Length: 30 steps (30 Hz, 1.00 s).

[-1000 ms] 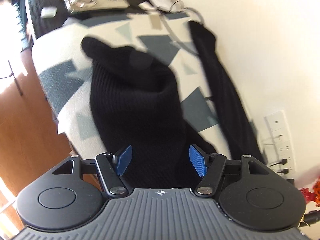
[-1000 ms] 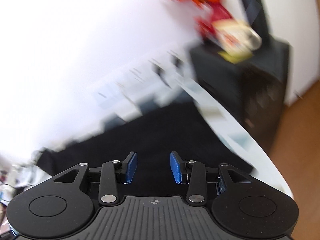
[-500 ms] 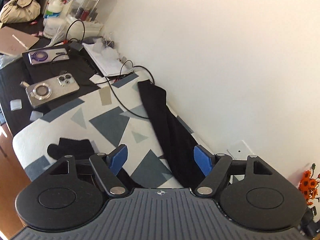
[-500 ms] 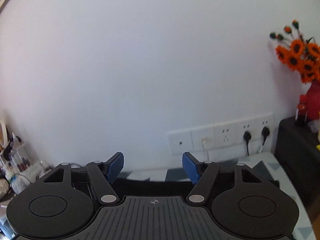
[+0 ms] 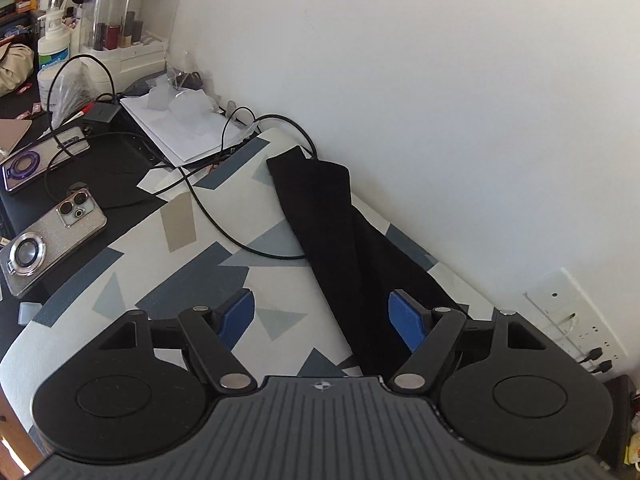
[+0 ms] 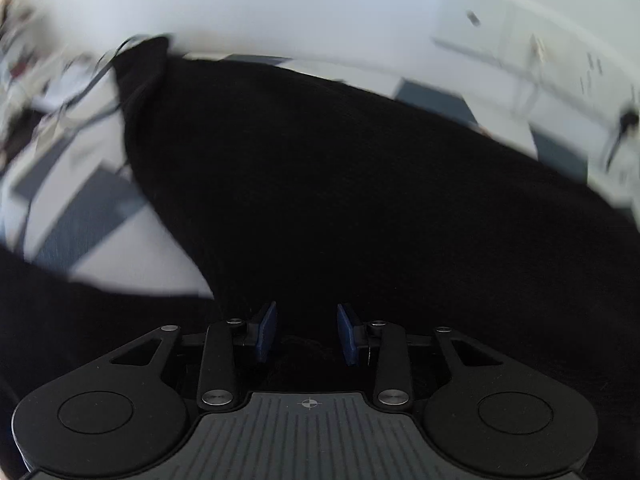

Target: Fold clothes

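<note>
A black knit garment lies on a table with a grey-and-white geometric cover (image 5: 192, 276). In the left wrist view one long black sleeve (image 5: 340, 248) stretches along the wall side. My left gripper (image 5: 322, 318) is open and empty above the cover, its right finger over the sleeve. In the blurred right wrist view the black garment (image 6: 340, 184) fills most of the frame. My right gripper (image 6: 307, 332) is open, low over the fabric, with nothing between its pads.
A black desk (image 5: 108, 184) to the left holds two phones (image 5: 48, 236), cables (image 5: 208, 208), papers (image 5: 180, 128) and bottles. A white wall (image 5: 440, 100) runs close along the table's far side, with wall sockets (image 5: 572, 320) at the right.
The left gripper has come closer to the sleeve along the wall. The right gripper has swung down from facing the wall to just above the black garment, and its jaws have narrowed.
</note>
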Tool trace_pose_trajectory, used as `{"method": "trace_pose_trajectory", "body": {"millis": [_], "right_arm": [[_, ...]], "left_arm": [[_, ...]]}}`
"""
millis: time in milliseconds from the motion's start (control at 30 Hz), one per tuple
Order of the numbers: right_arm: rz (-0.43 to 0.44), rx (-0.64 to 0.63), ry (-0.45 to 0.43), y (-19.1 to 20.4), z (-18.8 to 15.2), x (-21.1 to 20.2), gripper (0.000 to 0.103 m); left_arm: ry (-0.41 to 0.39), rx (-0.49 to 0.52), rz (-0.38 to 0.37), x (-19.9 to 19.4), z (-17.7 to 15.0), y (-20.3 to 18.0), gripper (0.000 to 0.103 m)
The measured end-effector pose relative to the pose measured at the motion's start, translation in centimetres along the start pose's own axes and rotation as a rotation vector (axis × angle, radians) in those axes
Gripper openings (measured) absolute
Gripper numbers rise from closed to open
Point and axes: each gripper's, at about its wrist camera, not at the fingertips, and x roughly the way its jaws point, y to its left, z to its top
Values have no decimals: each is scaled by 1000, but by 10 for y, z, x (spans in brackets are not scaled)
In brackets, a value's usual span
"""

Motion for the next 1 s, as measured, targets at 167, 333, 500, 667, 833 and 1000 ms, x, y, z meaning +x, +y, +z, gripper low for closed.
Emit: {"method": "trace_pose_trajectory", "body": {"millis": [167,333,500,667,833,1000], "right_arm": [[15,116,16,-2,-4,1,35],[-41,135,9,11,-5,1,36],[-118,233,-15,19,-9,0,36],[-190,295,-19,31,-10,-1,36],[-217,361,-4,34,-7,-4,37],[-249,376,17,38,0,-4,37]], "left_arm": [[71,83,54,68,3,-18,76],[132,193,80,142,9,-41,76],[158,335,109,208,19,-63,76],[187,414,140,224,10,-54,69],[179,331,95,194,15,7,72],[240,172,108,176,16,67,72]]}}
